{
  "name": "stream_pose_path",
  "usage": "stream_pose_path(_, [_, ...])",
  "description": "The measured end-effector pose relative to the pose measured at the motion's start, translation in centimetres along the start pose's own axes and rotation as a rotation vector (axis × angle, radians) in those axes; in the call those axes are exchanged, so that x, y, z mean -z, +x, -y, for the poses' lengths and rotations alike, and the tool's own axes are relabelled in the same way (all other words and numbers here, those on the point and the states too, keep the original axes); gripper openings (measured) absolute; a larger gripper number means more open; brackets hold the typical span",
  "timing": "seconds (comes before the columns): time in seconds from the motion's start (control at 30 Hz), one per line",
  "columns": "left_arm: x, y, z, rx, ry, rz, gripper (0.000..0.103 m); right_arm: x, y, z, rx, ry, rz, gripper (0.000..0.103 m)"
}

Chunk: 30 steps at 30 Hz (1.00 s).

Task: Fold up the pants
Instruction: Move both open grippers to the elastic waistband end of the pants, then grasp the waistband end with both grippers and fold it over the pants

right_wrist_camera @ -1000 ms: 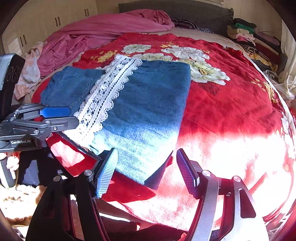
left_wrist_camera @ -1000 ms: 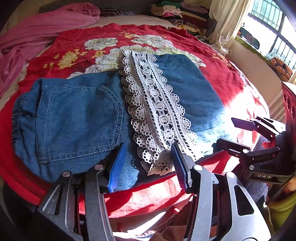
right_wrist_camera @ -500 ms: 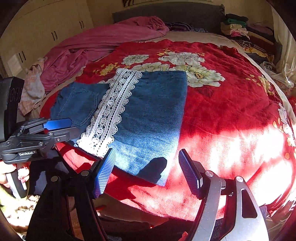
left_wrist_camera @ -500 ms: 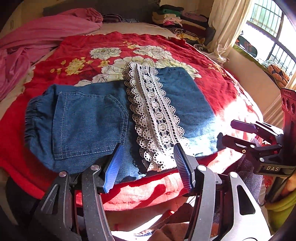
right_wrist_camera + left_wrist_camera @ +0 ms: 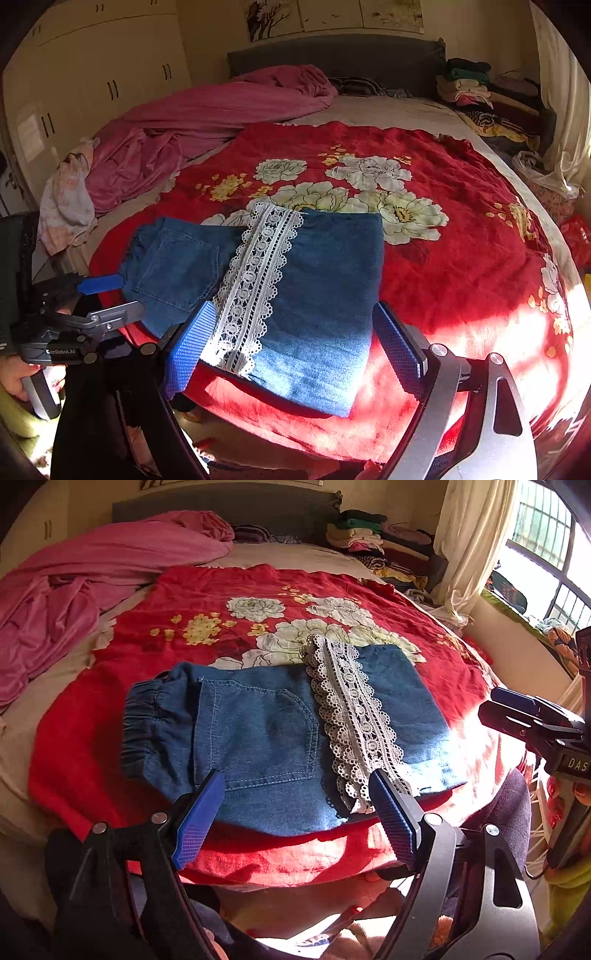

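Note:
The denim pants point(image 5: 258, 738) lie folded on the red floral blanket point(image 5: 221, 602) near the bed's front edge, back pocket up, with a white lace band point(image 5: 354, 720) across them. They also show in the right wrist view point(image 5: 317, 302) with the lace band point(image 5: 255, 288). My left gripper point(image 5: 295, 819) is open and empty, held off the front edge of the pants. My right gripper point(image 5: 295, 350) is open and empty, in front of the folded right end.
A pink quilt point(image 5: 207, 122) is bunched at the back left of the bed. Stacked clothes point(image 5: 369, 535) sit at the back right by the curtain point(image 5: 469, 542). Cupboards point(image 5: 92, 85) stand on the left. The bed's front edge point(image 5: 295, 864) drops off just below the pants.
Both grippers have drawn back and up from the pants, so more of the bed shows. The pants lie still and folded.

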State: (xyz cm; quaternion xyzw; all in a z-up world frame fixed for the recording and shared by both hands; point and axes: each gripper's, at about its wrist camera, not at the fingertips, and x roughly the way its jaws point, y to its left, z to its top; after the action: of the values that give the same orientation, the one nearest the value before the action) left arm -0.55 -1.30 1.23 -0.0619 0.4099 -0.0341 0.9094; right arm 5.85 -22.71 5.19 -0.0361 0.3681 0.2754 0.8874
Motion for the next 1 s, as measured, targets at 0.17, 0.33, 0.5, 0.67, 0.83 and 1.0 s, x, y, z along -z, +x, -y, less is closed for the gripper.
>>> stream_pose_path(0.17, [0.4,-0.8,-2.6,0.000,-0.054,0.012,0.079,-1.0,0.8,-1.7,-0.001,-0.026,-0.005,0.086])
stream_pose_path(0.33, [0.6,-1.7,-5.4,-0.007,-0.116,0.039,0.081,-2.2,1.4,-4.0,-0.012,-0.082,0.000,0.095])
stream_pose_path(0.5, [1.2,-1.9,-8.4,-0.026,-0.178,0.048,0.081,-3.7,2.7,-6.6,-0.037,-0.135,-0.010,0.095])
stream_pose_path(0.67, [2.3,-1.9,-11.3,-0.043,-0.242,0.046,0.082,-5.3,5.0,-9.4,-0.083,-0.191,-0.040,0.095])
stream_pose_path(0.83, [3.8,-1.0,-13.9,0.034,-0.319,0.011,0.082,-6.8,7.9,-12.2,-0.110,-0.254,-0.078,0.095])
stream_pose_path(1.0, [4.6,-0.2,-14.4,0.089,-0.352,-0.001,0.076,-8.2,11.0,-14.6,-0.185,-0.309,-0.133,0.095])
